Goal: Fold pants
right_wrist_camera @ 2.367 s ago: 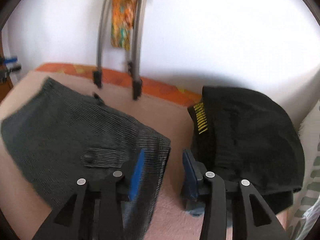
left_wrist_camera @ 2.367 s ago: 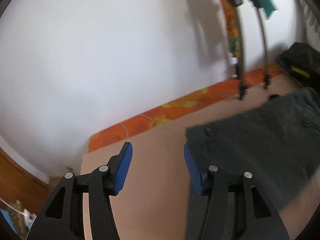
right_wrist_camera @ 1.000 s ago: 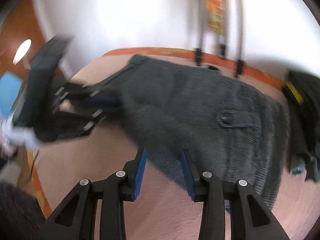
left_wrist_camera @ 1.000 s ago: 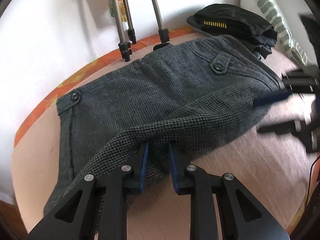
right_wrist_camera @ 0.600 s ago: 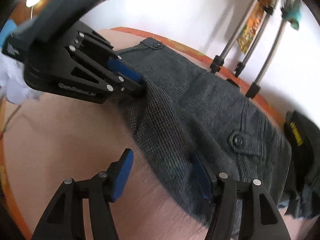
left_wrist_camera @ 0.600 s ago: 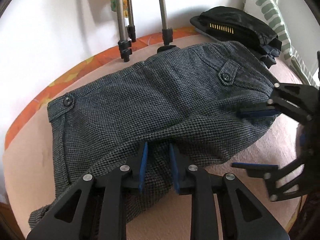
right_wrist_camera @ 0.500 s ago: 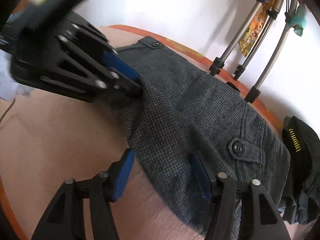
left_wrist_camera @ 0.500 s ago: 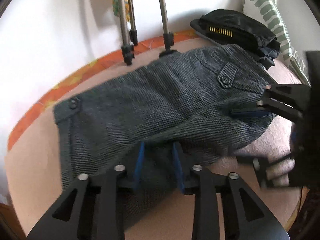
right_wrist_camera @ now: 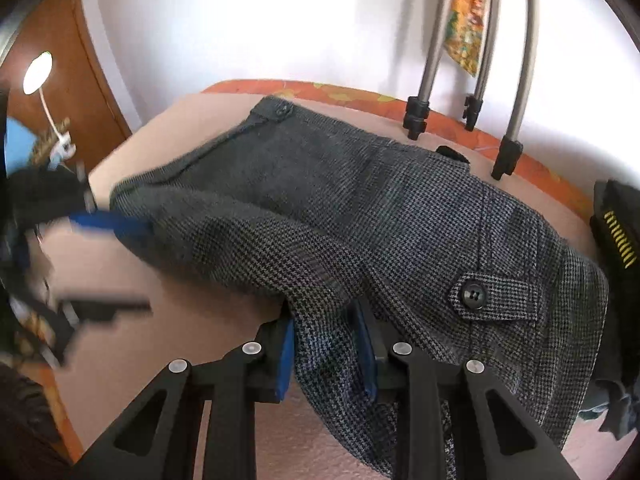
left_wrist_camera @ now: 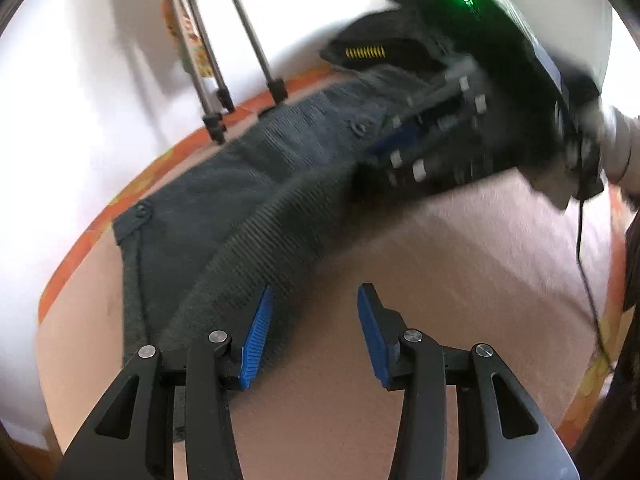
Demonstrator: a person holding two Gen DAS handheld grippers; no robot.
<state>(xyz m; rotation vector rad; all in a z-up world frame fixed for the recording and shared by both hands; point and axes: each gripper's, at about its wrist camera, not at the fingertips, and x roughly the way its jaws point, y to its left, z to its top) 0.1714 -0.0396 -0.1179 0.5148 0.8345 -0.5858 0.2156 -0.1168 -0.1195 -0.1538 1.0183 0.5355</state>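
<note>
Grey houndstooth pants (right_wrist_camera: 360,208) lie across a pink bed (right_wrist_camera: 200,320), with a folded edge raised toward me. My right gripper (right_wrist_camera: 326,344) is shut on the near fold of the pants. It shows blurred in the left wrist view (left_wrist_camera: 432,148), at the pants' far right end. My left gripper (left_wrist_camera: 314,332) is open and empty, its left finger beside the pants' near edge (left_wrist_camera: 224,272). In the right wrist view it shows blurred at the left (right_wrist_camera: 108,264), at the pants' left end.
A tripod (right_wrist_camera: 460,112) stands at the back against the white wall. A black folded garment with yellow marks (left_wrist_camera: 372,52) lies at the right end of the bed. A wooden door and a lamp (right_wrist_camera: 36,72) are at the left. A cable (left_wrist_camera: 588,264) runs over the bed's right side.
My left gripper has let go of the pants' near edge and opened. My right gripper, open before, has closed on the fold at the right end.
</note>
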